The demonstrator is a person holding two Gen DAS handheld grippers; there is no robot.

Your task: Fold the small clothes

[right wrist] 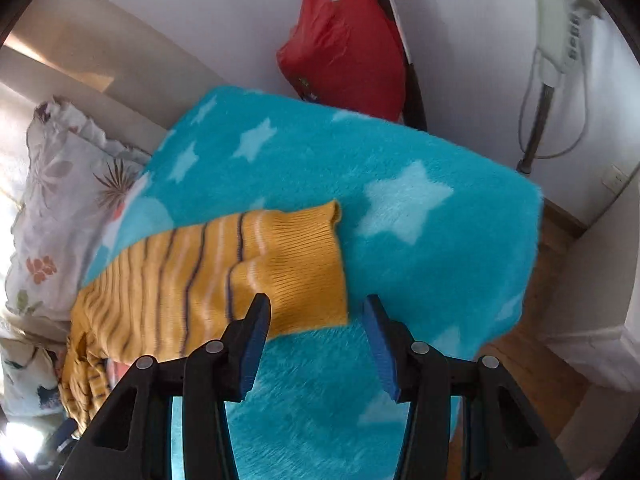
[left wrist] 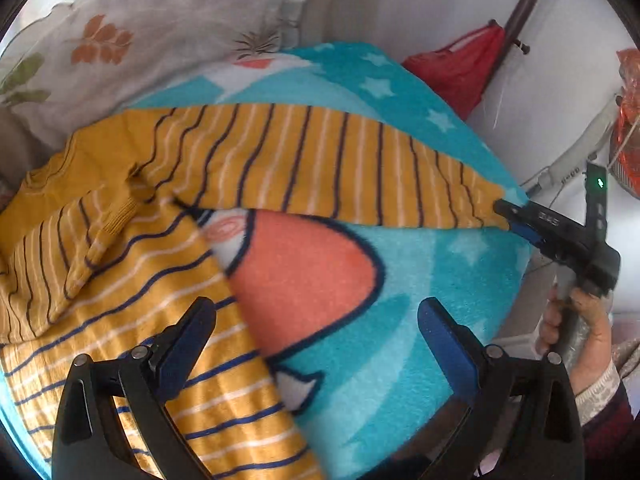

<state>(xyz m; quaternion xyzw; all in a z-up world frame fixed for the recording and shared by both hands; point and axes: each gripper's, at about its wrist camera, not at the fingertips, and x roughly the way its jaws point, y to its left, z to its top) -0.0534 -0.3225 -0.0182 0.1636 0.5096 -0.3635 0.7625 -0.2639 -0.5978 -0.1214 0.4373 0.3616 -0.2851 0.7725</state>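
"One top only?"

"One: a small mustard-yellow long-sleeved top (left wrist: 132, 280) with thin navy and white stripes and ribbed cuffs. It lies on the teal fleece blanket (left wrist: 400, 320), the one with pale stars and an orange rocket, on the bed."

"Which way does it run?"

"Seen from my left tool (left wrist: 316, 308), the plain neck end sits at the far left and the body comes down toward me. Two sleeves: one sleeve (left wrist: 320, 160) is stretched straight out to the right, its long axis across the blanket; the other sleeve (left wrist: 60, 248) is folded in over the chest."

"And your tools?"

"Both stand apart. The left one hovers over the edge of the body, holding nothing. My right tool (right wrist: 316, 304) is at the stretched sleeve's cuff (right wrist: 304, 272), fingers spread, with the cuff just ahead of them."

"Anything else?"

"One floral pillow (left wrist: 140, 32) and one red bag (right wrist: 344, 48) by the wall."
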